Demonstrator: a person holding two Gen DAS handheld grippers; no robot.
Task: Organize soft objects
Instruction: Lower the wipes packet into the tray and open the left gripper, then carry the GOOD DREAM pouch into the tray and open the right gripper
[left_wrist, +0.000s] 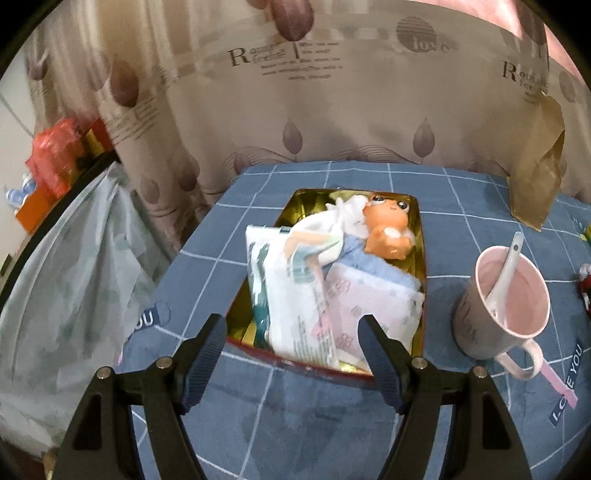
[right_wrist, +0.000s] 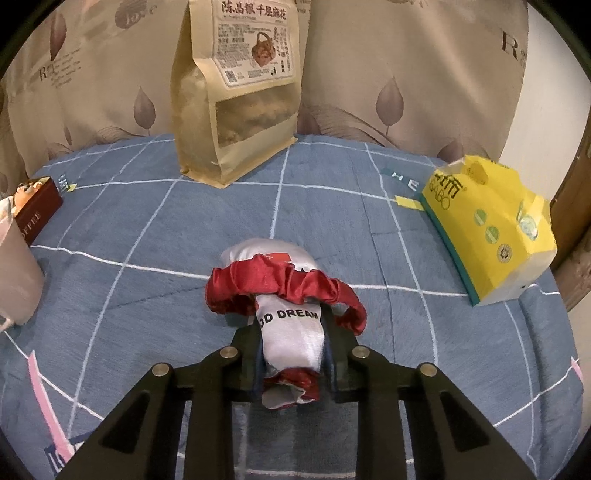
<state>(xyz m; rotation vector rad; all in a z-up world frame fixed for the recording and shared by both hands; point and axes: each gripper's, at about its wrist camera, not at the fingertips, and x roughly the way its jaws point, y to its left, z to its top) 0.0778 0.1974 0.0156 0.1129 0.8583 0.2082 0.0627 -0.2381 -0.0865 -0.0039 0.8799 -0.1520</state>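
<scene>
A gold-lined red tin lies on the blue checked cloth and holds an orange soft toy, white cloth, a blue towel and soft tissue packs. My left gripper is open and empty just in front of the tin's near edge. My right gripper is shut on a white "DREAM" sachet wrapped with a red scrunchie, over the cloth. The tin's red side shows at the far left of the right wrist view.
A pink mug with a white spoon stands right of the tin. A tall kraft snack bag stands at the back by the curtain. A yellow tissue pack lies at the right. A pale plastic bag hangs off the table's left.
</scene>
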